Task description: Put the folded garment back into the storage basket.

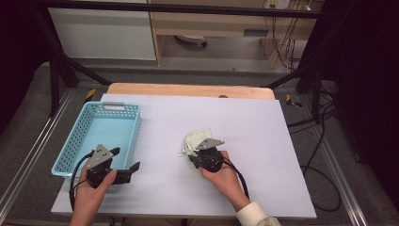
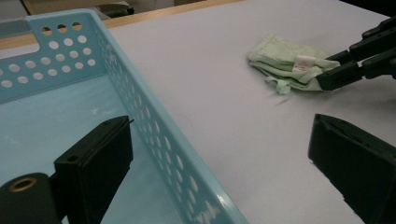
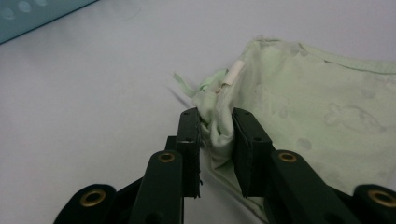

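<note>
White tabletop (image 1: 263,155), right hand-held gripper (image 3: 215,127) clamped on pale green cloth (image 3: 317,112)

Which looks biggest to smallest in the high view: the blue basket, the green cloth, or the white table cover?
1. White table cover, by far the largest.
2. Blue basket.
3. Green cloth, smallest, though the right gripper pinching it hides part of it.
</note>
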The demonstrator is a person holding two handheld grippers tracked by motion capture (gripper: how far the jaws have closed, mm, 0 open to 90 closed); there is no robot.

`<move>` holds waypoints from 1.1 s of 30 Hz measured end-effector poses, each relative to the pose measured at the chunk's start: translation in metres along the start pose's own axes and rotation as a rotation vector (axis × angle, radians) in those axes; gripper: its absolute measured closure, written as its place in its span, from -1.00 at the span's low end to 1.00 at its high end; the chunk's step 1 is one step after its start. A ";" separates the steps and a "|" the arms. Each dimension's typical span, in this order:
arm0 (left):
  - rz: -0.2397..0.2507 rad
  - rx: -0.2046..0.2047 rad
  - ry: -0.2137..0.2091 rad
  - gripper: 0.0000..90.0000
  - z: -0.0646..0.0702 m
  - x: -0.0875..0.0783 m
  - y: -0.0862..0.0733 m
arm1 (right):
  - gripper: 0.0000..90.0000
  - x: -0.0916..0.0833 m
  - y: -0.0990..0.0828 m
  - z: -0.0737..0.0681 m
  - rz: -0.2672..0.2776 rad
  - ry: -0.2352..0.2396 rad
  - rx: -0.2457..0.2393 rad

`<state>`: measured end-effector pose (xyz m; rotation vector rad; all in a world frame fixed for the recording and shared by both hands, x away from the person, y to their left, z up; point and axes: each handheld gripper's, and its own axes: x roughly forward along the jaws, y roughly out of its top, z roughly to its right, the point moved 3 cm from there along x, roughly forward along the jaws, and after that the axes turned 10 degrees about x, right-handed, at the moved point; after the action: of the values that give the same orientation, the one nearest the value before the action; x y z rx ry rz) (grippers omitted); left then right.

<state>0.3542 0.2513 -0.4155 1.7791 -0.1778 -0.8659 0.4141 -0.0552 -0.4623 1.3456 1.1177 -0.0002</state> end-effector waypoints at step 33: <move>0.005 -0.004 -0.002 -0.85 0.001 0.000 0.001 | 0.64 -0.022 -0.033 -0.068 -0.071 0.101 -0.056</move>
<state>0.3536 0.2506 -0.4148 1.7734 -0.1817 -0.8644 0.3411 -0.0263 -0.4617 1.2671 1.2417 0.0478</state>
